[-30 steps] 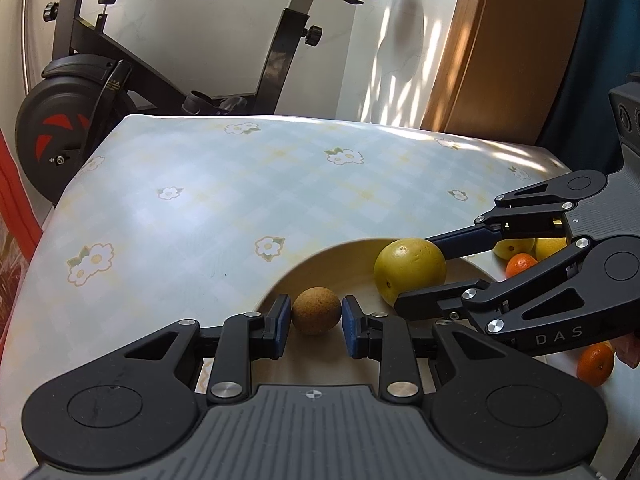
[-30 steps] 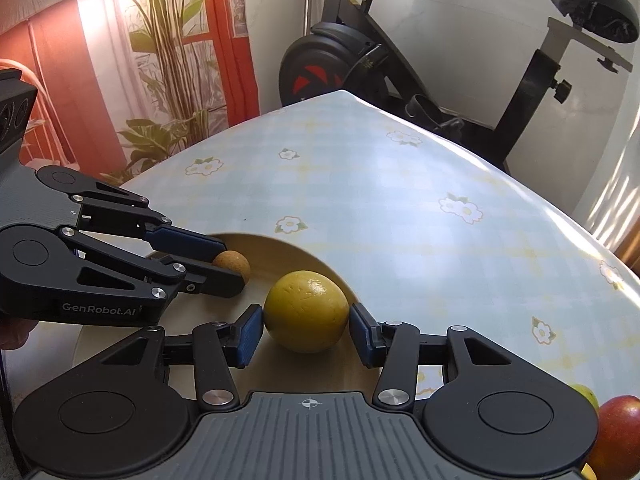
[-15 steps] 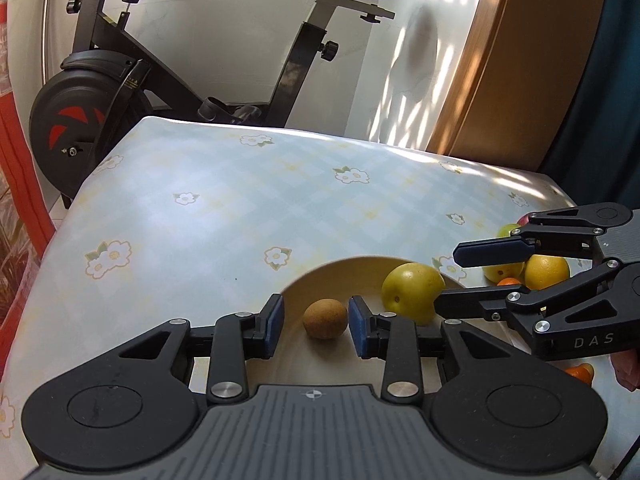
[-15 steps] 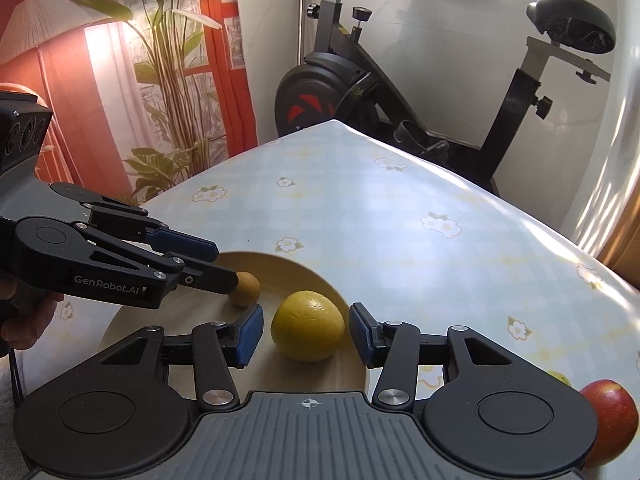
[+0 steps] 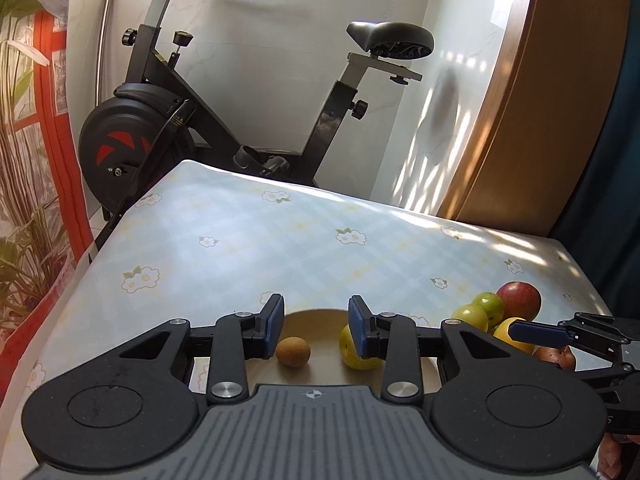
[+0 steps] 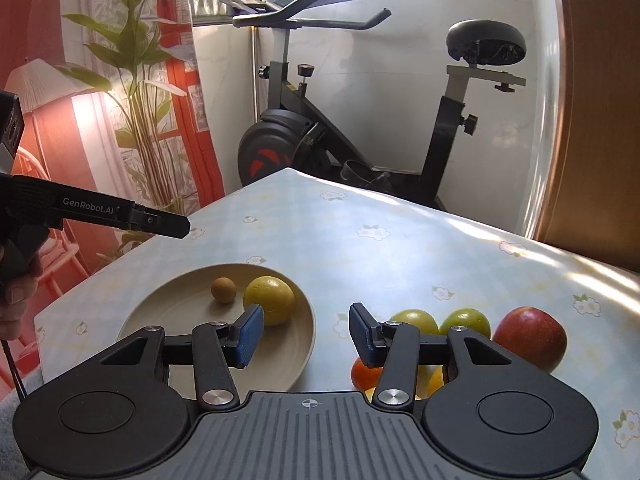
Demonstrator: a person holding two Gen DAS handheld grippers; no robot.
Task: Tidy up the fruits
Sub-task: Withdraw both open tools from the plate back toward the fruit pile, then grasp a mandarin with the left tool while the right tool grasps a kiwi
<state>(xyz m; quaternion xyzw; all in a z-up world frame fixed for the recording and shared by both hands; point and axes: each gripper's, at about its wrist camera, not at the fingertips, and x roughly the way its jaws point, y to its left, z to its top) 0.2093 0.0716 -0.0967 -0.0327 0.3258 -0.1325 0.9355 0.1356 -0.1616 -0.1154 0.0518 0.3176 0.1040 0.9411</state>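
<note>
A small brown fruit and a big yellow fruit lie on the beige plate. My left gripper hovers above and behind them, open, with nothing between its pads. In the right wrist view the plate holds the brown fruit and the yellow fruit. My right gripper is open and holds nothing, above the gap between the plate and a fruit pile: a red apple, two green fruits and an orange. The left gripper hangs high at the left.
The table has a pale flowered cloth. An exercise bike stands just beyond its far edge. A plant and a red curtain are at the left, a wooden panel at the right. A hand holds the left gripper.
The left gripper let go of the brown fruit, then rose and drew back. The right gripper backed away from the yellow fruit and swung right towards the pile. Both fruits stayed on the plate.
</note>
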